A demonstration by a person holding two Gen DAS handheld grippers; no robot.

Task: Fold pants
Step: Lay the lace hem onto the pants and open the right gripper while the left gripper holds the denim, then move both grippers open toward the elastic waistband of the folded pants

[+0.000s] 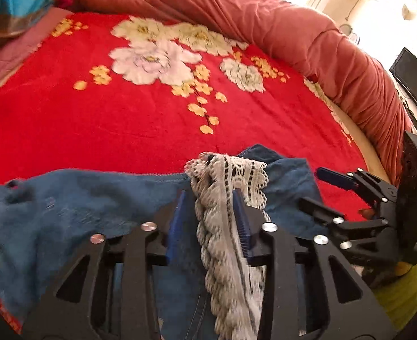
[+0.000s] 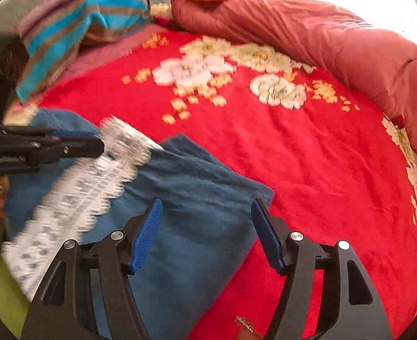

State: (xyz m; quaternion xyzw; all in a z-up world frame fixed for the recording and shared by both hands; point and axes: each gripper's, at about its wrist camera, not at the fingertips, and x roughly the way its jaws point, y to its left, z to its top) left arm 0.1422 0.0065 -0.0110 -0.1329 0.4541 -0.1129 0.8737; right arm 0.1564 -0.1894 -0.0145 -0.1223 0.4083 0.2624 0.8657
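Right, I've got the lace trim (image 1: pixel 231 198) of the pants (image 1: pixel 81 198) running up between the pads of my left gripper (image 1: pixel 211 206), low in the middle of the left wrist view. One blue pad lies against the lace on its right side; the other stands a little off, with denim showing in the gap. So the left jaws are partly apart and the lace lies loose between them, not pinched, as far as I can judge.

Over in the right wrist view my right gripper (image 2: pixel 207 226) hangs wide apart in the lower middle of the frame, nothing between its pads. Under it sits the blue cloth of the pants (image 2: pixel 197 187), its far corner poking out toward the right pad, and the red floral blanket (image 2: pixel 307 170) spreads beyond, up and to the right. The lace band (image 2: pixel 75 192) streams blurred down the left side of that frame, with my left gripper (image 2: pixel 100 141) reaching in from the left edge at its upper end.

To do this well, I think I want a firm hold on denim together with the lace, not on lace alone, since that openwork looks stretchy and likely to drag unevenly. Then the right one should come down on the leg edge just beside its pads and close before anything lifts. Both holds should sit level across the cloth so the fold lands square on the blanket, well short of the rolled quilt (image 1: pixel 265 14) along the top.
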